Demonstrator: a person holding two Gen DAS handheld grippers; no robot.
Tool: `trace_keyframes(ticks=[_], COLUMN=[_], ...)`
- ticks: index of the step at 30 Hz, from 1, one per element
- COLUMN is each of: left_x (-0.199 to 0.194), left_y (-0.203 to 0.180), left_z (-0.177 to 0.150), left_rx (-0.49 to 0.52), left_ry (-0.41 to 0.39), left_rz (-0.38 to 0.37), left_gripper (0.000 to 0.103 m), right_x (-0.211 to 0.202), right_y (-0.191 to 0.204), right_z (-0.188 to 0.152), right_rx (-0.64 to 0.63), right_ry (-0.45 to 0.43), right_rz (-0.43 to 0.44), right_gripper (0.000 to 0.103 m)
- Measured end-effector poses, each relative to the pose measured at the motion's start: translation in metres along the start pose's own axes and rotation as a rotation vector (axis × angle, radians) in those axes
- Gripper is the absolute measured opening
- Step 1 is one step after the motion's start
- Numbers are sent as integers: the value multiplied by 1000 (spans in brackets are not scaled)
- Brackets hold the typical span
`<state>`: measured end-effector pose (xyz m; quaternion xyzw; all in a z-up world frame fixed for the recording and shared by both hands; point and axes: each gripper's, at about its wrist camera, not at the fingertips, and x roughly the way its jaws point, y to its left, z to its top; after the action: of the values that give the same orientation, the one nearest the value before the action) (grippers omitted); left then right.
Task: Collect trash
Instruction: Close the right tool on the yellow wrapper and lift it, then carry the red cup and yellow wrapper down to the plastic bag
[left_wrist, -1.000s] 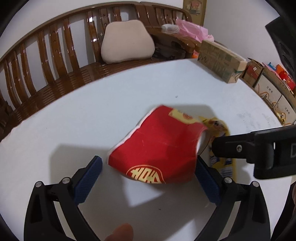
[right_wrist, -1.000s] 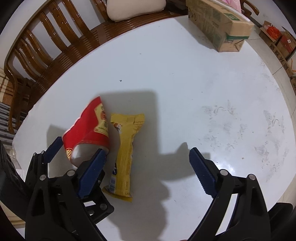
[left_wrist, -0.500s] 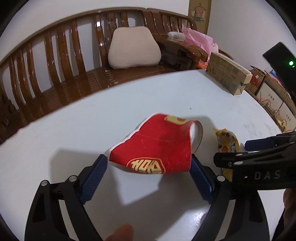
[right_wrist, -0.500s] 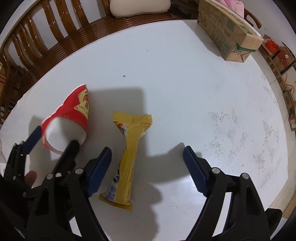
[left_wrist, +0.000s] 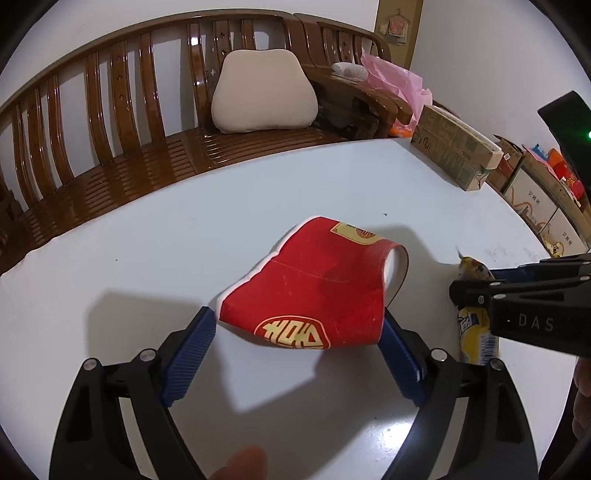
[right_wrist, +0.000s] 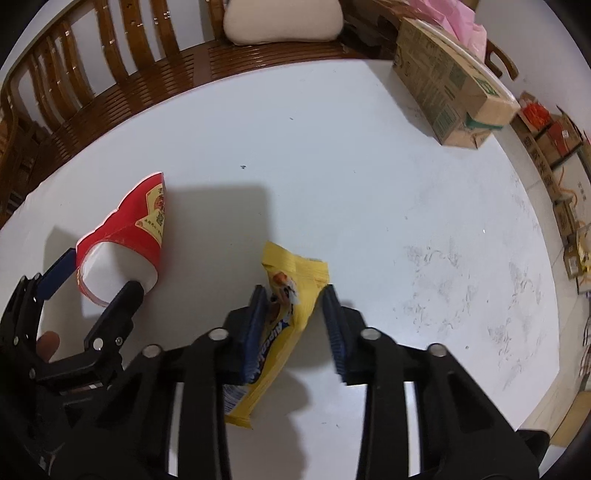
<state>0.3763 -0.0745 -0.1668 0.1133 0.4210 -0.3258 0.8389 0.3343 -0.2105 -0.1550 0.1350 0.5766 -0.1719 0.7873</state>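
Note:
A squashed red paper cup (left_wrist: 317, 288) lies on its side on the white table (left_wrist: 295, 177). My left gripper (left_wrist: 297, 315) straddles its near end, jaws closing, both blue pads against the cup's sides. In the right wrist view the cup (right_wrist: 125, 236) shows its white inside, with the left gripper (right_wrist: 94, 284) around it. A yellow snack wrapper (right_wrist: 284, 332) lies to the cup's right. My right gripper (right_wrist: 293, 291) points steeply down over it, jaws closing, the pads pinching the buckled wrapper. The left wrist view shows the wrapper (left_wrist: 476, 332) under the right gripper's fingers (left_wrist: 480, 291).
A brown cardboard box (right_wrist: 450, 85) lies at the table's far right edge. A wooden bench (left_wrist: 110, 166) with a beige cushion (left_wrist: 264, 98) curves behind the table. Cartons (left_wrist: 532, 199) are stacked beyond the right edge. A pink bag (left_wrist: 395, 81) sits on the bench arm.
Both pairs of jaws have come together from wide apart. The left pads now touch the red cup. The right gripper shifted over the yellow wrapper and squeezed it, so the wrapper buckled.

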Motion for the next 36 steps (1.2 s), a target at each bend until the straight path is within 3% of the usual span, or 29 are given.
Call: trace_keyframes(ticks=[3,9,16,23,36], left_x=[-2,-8,-25,-55,-123], left_y=[1,7,2,-11,-66], left_z=[-1,-4,-5,-8,-22], left_rx=[-5,-35,-28,-30,-48], left_ry=[-4,-18,-33,-61,-92], left_rz=[-8,-28,1,75,222], left_gripper=[83,82,82,82,82], right_x=[-1,-2,-9,-29,-111], right_y=[5,7,3,-5,-31], right_z=[-4,-6,-11,-18,-54], right_rx=[-41,-69,-86,-108,-205], right_ry=[-6,-12,-24,-46,-149], right_rz=[0,10,34,68,164], right_gripper=[11,9,8,8,8])
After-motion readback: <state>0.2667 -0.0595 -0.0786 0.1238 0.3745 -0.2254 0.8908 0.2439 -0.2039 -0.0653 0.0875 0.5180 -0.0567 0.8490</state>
